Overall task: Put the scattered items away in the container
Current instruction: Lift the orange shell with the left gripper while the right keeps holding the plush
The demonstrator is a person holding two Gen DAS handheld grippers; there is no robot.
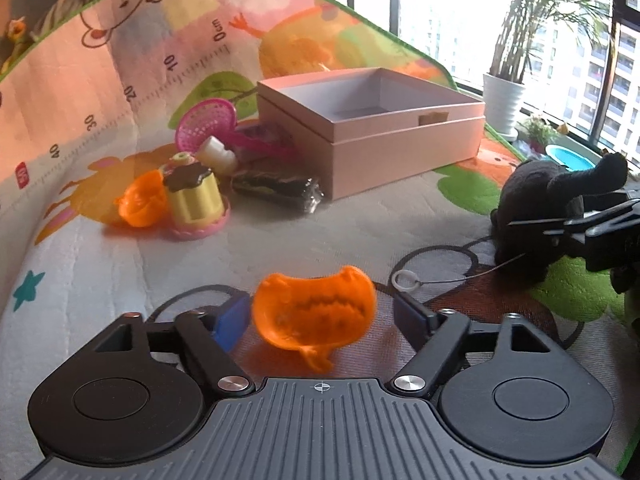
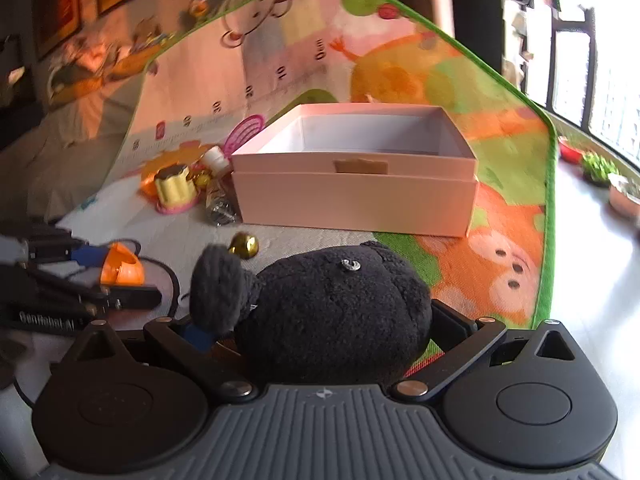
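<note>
An orange toy shell [image 1: 316, 312] lies on the play mat between the blue pads of my left gripper [image 1: 320, 318]. The left pad is against it, and a gap shows at the right pad, so the jaws stand open around it. My right gripper [image 2: 324, 328] is shut on a black plush toy [image 2: 332, 312], which fills the space between its fingers. The plush [image 1: 536, 196] also shows at the right edge of the left wrist view. An open pink box [image 1: 372, 136] stands behind on the mat with nothing visible inside; the same box [image 2: 352, 200] faces the right wrist.
Left of the box lie a pink strainer [image 1: 206, 124], a white bottle [image 1: 216, 154], a yellow cake toy [image 1: 194, 196], a second orange shell [image 1: 142, 200] and a black packet [image 1: 276, 190]. A gold bell [image 2: 244, 246] sits beyond the plush. A white ring [image 1: 406, 280] lies on a cord.
</note>
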